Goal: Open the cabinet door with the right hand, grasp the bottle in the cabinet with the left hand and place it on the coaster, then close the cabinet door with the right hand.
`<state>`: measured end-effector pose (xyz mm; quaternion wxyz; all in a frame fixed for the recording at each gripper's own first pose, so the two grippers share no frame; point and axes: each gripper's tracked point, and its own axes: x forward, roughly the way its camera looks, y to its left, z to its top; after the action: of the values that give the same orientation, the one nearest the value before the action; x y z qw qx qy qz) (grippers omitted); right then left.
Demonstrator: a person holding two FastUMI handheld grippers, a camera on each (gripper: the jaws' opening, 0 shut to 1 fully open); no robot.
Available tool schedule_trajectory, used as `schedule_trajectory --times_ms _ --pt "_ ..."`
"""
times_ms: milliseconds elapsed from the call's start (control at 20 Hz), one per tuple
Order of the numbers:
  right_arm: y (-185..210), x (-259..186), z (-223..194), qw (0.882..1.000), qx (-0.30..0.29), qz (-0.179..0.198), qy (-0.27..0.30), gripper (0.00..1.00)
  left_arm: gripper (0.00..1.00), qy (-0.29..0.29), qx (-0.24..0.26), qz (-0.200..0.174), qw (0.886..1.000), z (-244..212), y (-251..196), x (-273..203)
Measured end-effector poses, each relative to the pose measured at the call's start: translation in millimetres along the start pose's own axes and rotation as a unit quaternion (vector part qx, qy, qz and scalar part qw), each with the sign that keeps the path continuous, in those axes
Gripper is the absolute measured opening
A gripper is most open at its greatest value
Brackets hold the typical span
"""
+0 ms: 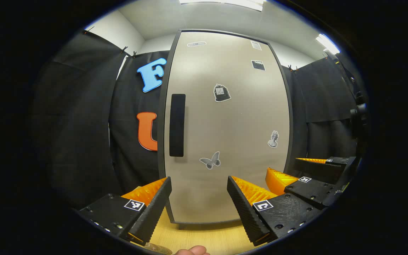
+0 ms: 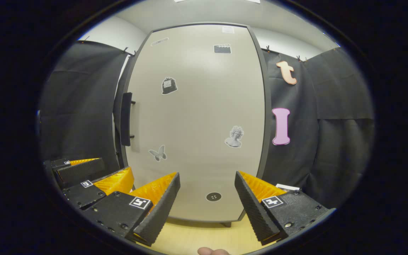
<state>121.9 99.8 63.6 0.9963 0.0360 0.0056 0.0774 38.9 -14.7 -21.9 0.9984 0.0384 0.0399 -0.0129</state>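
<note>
The cabinet door (image 1: 225, 127) is closed and stands upright on a wooden table (image 1: 204, 237), filling the middle of both views; the bottle and coaster cannot be seen. One dark vertical handle (image 1: 177, 125) sits near the door's left edge. Stickers are scattered over the door, among them one butterfly (image 1: 210, 160), one bust (image 1: 273, 139), one bag (image 1: 221, 93) and one clapperboard (image 1: 258, 65). Two grippers are held in front of the door, side by side and apart from it. The left gripper (image 1: 199, 205) has its fingers spread wide around nothing. The right gripper (image 2: 207, 203) is likewise spread wide and holds nothing. In the right gripper view, one small round sticker (image 2: 213, 196) lies low on the door.
</note>
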Motion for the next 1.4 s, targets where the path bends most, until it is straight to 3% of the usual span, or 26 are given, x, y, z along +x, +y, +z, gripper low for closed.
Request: schedule_trajectory --times_ms 600,700,850,900,1100,1400 --pt "3.8 9.1 -14.4 0.999 -0.012 0.017 0.026 0.99 0.95 0.010 -0.012 0.028 0.999 -6.9 17.9 -10.0" --pt "3.7 8.2 -15.0 0.999 -0.012 0.016 0.028 0.96 0.95 0.007 -0.009 0.032 0.999 -4.1 20.8 -12.5" --pt "4.1 8.7 -15.1 0.999 -0.005 0.015 0.030 0.99 0.95 0.010 -0.007 0.037 0.999 -5.9 24.7 -14.7" --pt "4.2 7.4 -16.2 0.999 -0.005 0.014 0.033 0.96 0.95 0.009 -0.009 0.037 0.999 -6.4 25.2 -15.6" --pt "4.2 7.0 -17.1 0.999 -0.003 0.010 0.034 0.99 0.95 0.009 -0.010 0.035 0.999 -6.6 23.4 -16.9" --pt "4.9 4.1 -20.4 0.999 0.007 0.006 0.041 0.96 0.95 0.004 -0.003 0.039 0.999 -2.4 23.8 -20.0"
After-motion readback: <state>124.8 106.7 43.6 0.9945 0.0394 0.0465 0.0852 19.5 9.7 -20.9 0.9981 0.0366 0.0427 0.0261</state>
